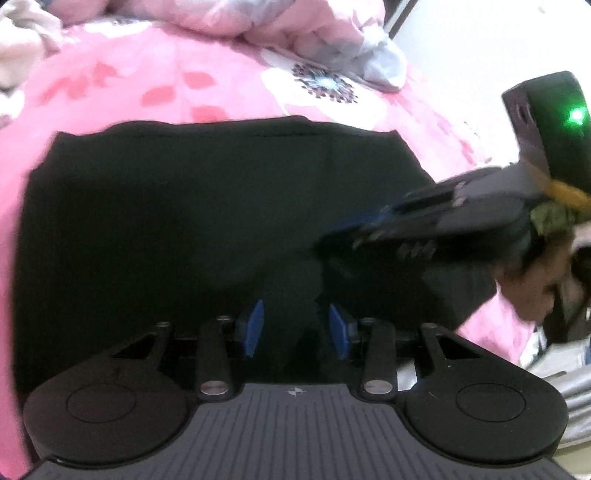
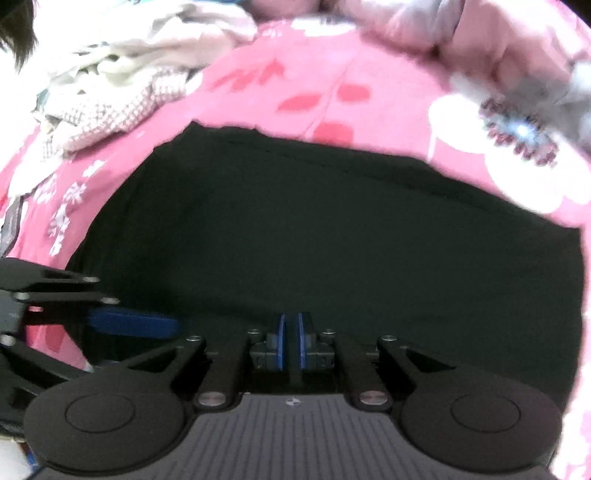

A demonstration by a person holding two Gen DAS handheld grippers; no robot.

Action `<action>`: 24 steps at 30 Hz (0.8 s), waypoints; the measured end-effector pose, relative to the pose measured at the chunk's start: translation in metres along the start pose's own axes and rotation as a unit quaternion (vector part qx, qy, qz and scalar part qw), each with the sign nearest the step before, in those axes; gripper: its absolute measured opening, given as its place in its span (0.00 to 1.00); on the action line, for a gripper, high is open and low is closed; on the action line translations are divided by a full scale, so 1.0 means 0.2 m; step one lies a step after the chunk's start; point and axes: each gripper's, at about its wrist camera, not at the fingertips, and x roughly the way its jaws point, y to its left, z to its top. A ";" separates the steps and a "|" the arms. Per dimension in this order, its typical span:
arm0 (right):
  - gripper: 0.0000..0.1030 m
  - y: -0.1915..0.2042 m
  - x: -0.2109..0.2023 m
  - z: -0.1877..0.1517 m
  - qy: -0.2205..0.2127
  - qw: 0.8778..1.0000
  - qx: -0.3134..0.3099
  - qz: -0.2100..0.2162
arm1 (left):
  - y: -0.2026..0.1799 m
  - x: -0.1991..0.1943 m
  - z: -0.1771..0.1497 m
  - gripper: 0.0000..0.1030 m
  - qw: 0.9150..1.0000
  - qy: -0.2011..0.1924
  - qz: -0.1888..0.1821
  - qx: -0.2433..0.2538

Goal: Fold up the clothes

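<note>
A dark, near-black cloth garment point(image 1: 192, 206) lies spread flat on a bed covered by a pink sheet with red petal and white flower prints point(image 1: 122, 77). Its far edge runs roughly straight across; faint creases show near the middle.

Left gripper point(image 1: 295, 328), seen from its own camera: blue-padded fingers point(image 1: 255, 328) stand partly apart above the dark garment, nothing visible between them. In the right wrist view the same tool enters from the lower left.

Right gripper point(image 2: 290, 341): blue fingers point(image 2: 281, 341) drawn almost together, only a thin slit between. Whether a fold of the garment is pinched there I cannot tell; dark cloth against dark body. In the left wrist view it reaches in from the right, blurred, a hand point(image 1: 535, 280) behind it.

Crumpled pink-and-grey quilt point(image 1: 295, 26) along the far side of the bed. A heap of pale and checked clothes point(image 2: 122, 74) at the far left.
</note>
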 end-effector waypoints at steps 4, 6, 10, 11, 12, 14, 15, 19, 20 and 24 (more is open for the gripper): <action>0.06 0.02 -0.06 -0.23 0.061 0.998 0.009 0.024 | 0.01 -0.02 -0.17 0.38 0.999 0.020 -0.018 -0.019; 0.06 0.02 -0.12 -0.30 0.086 0.996 0.001 0.025 | 0.01 -0.08 -0.21 0.38 0.999 0.031 -0.021 -0.024; 0.06 0.00 -0.19 -0.16 0.036 0.999 -0.002 0.022 | -0.01 -0.15 -0.15 0.38 1.000 0.011 -0.021 -0.015; 0.06 -0.02 -0.17 -0.10 0.014 1.000 -0.002 0.014 | -0.02 -0.13 -0.11 0.38 1.000 0.000 -0.025 -0.007; 0.06 -0.03 -0.16 -0.03 -0.008 1.000 -0.002 0.005 | -0.04 -0.11 -0.07 0.38 1.000 -0.011 -0.028 0.001; 0.06 -0.09 -0.10 0.03 -0.018 1.000 0.006 -0.017 | -0.07 -0.02 -0.01 0.38 0.999 -0.010 -0.038 0.009; 0.06 -0.11 -0.09 0.01 -0.010 0.999 0.005 -0.031 | -0.09 0.03 0.00 0.38 0.999 -0.002 -0.041 0.011; 0.06 -0.20 -0.16 -0.26 0.049 0.997 0.007 -0.060 | -0.14 0.03 -0.15 0.38 0.999 0.020 -0.031 0.021; 0.06 -0.20 -0.20 -0.33 0.062 0.996 0.005 -0.059 | -0.15 -0.01 -0.20 0.38 0.999 0.021 -0.032 0.020; 0.06 -0.20 -0.34 -0.38 0.079 0.993 -0.039 -0.084 | -0.13 -0.15 -0.27 0.38 0.999 0.039 -0.034 0.009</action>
